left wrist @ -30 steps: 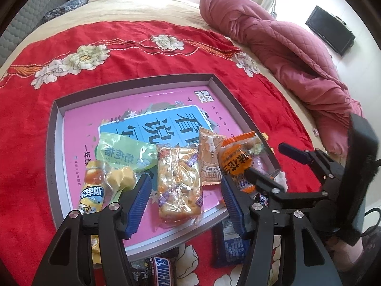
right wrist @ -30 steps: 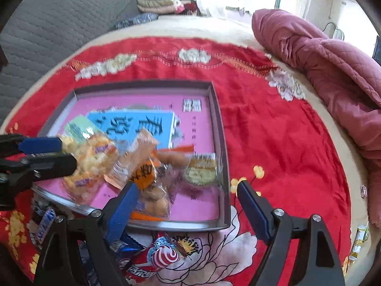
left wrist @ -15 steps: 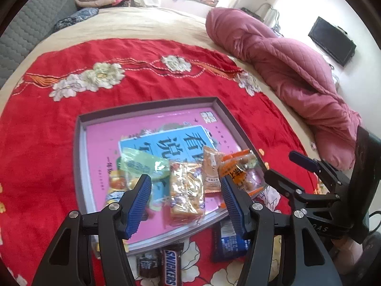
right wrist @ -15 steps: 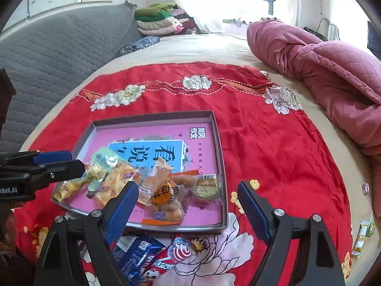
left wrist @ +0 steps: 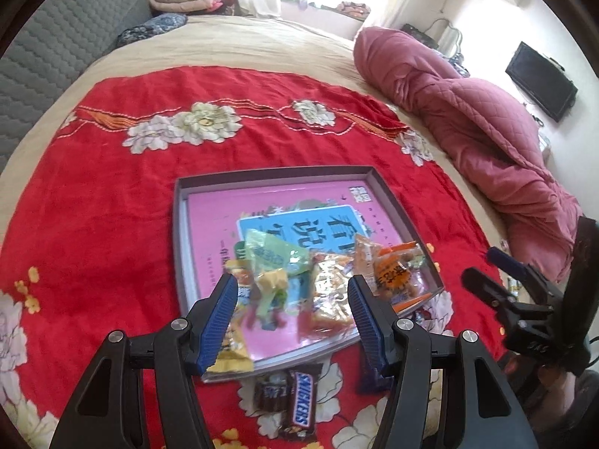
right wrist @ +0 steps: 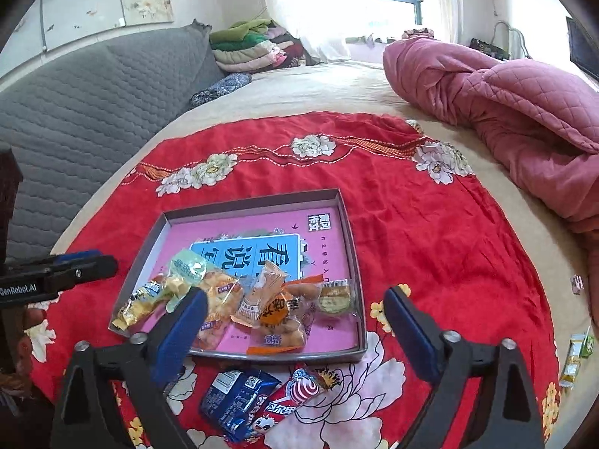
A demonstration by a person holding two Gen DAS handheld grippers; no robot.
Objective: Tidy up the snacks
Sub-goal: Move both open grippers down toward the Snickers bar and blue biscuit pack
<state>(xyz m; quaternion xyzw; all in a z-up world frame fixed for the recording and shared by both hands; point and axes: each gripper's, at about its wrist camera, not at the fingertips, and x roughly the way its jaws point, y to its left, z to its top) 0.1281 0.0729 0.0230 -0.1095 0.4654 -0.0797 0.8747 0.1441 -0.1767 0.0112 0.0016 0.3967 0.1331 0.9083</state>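
Note:
A grey tray (left wrist: pixel 273 174) with a pink liner lies on the red flowered cloth. Its near end holds several snacks: a green packet (left wrist: pixel 277 254), a golden packet (left wrist: pixel 333 288) and an orange packet (left wrist: pixel 397 273). My left gripper (left wrist: pixel 292 299) hovers above them, open and holding nothing. In the right wrist view the tray (right wrist: pixel 254 202) sits ahead of my right gripper (right wrist: pixel 295 299), whose jaws are opening with nothing between them. A Snickers bar (left wrist: pixel 303 398), a blue packet (right wrist: pixel 236 400) and a red lollipop packet (right wrist: pixel 295 396) lie on the cloth in front of the tray.
A rolled pink quilt (left wrist: pixel 486 131) lies along the right of the bed. A grey quilted backrest (right wrist: pixel 93 93) and folded clothes (right wrist: pixel 251 48) are at the far left. Small green packets (right wrist: pixel 576 351) lie at the bed's right edge.
Both grippers have risen and drawn back, so the tray looks smaller and farther away. The right jaws stand wider than before. The snacks have stayed where they were.

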